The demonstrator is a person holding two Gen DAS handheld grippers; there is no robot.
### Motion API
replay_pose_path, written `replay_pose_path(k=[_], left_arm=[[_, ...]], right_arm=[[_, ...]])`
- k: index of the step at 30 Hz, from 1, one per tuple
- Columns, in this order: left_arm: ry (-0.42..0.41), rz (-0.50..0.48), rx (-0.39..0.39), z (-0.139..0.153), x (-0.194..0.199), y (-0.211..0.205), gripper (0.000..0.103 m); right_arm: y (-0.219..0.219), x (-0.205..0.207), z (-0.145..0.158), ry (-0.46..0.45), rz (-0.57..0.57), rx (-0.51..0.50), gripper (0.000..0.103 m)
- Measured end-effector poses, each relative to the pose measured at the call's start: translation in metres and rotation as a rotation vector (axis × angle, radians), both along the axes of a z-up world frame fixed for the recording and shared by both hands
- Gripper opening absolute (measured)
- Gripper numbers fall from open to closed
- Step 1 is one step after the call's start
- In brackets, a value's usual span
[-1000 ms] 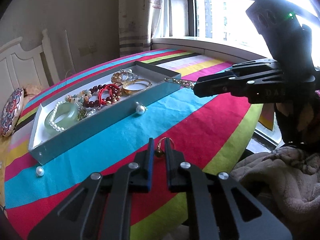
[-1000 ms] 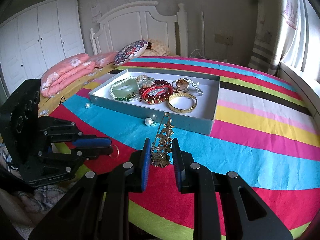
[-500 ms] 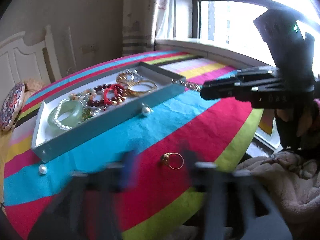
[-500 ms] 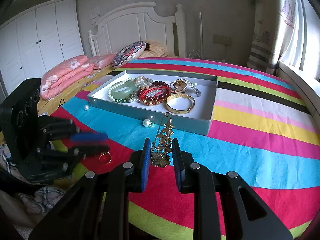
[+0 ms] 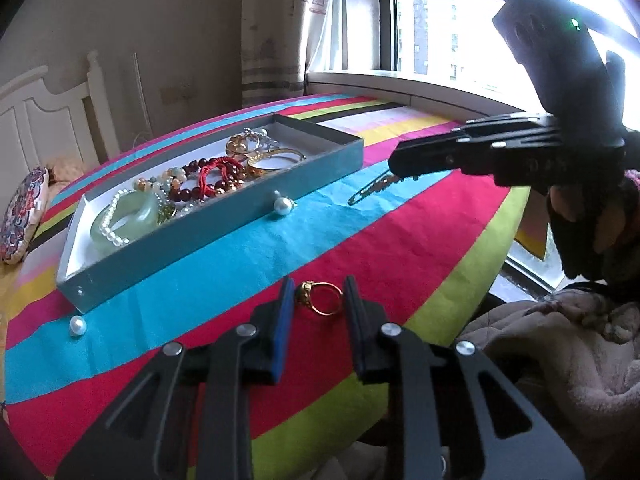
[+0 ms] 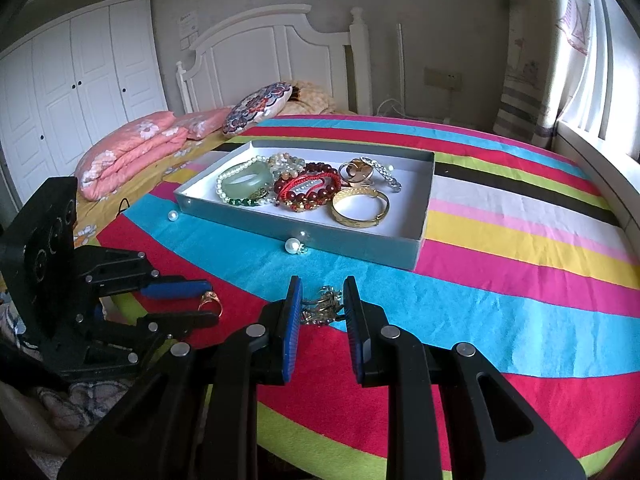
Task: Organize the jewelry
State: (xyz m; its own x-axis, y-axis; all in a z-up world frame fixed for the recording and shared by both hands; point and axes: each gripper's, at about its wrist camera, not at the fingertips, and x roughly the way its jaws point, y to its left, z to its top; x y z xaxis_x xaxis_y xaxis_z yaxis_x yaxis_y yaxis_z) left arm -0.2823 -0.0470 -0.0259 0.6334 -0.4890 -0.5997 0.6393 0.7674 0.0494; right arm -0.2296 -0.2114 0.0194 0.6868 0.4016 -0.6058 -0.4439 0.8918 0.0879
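I am holding my left gripper point(image 5: 318, 300) low over the striped bedcover point(image 5: 400, 248), its jaws parted wide with the gold ring point(image 5: 320, 298) lying loose between them at the lower middle of the left view, touching neither finger as far as I can tell. I judge that I am lining up to close on it flat, since a ring this thin would slip from a slanted pinch.

My right gripper point(image 6: 322, 306) is likewise standing open, and the gold hairpin point(image 6: 322, 306) is lying on the cover between its fingers, at lower centre of the right view; in the left view its tip is poking out toward the tray.

The grey-blue tray point(image 6: 304, 232) is sitting above centre in the right view. It is holding a jade bangle point(image 6: 246, 184) ringed by a pearl strand, red bead bracelets point(image 6: 308, 192), a gold bangle point(image 6: 360, 208) and some gold and silver pieces at the back.

Two pearls are lying outside: one pearl point(image 6: 293, 245) against the tray's near wall, another pearl point(image 6: 173, 216) off its left corner.
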Motion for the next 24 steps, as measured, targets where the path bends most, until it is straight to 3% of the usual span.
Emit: replay_pose_path(k=[13, 20, 24], left_arm=[[-0.048, 0.008, -0.005, 0.023, 0.010, 0.000, 0.024], [-0.062, 0.026, -0.025, 0.040, 0.040, 0.003, 0.024], [-0.061, 0.053, -0.077, 0.055, 0.069, 0.007, 0.024]], right_arm=[[0.001, 0.006, 0.018, -0.059, -0.005, -0.006, 0.021], [0.014, 0.031, 0.036, -0.119, 0.001, -0.030, 0.021], [0.019, 0.058, 0.035, -0.135, -0.031, -0.037, 0.021]])
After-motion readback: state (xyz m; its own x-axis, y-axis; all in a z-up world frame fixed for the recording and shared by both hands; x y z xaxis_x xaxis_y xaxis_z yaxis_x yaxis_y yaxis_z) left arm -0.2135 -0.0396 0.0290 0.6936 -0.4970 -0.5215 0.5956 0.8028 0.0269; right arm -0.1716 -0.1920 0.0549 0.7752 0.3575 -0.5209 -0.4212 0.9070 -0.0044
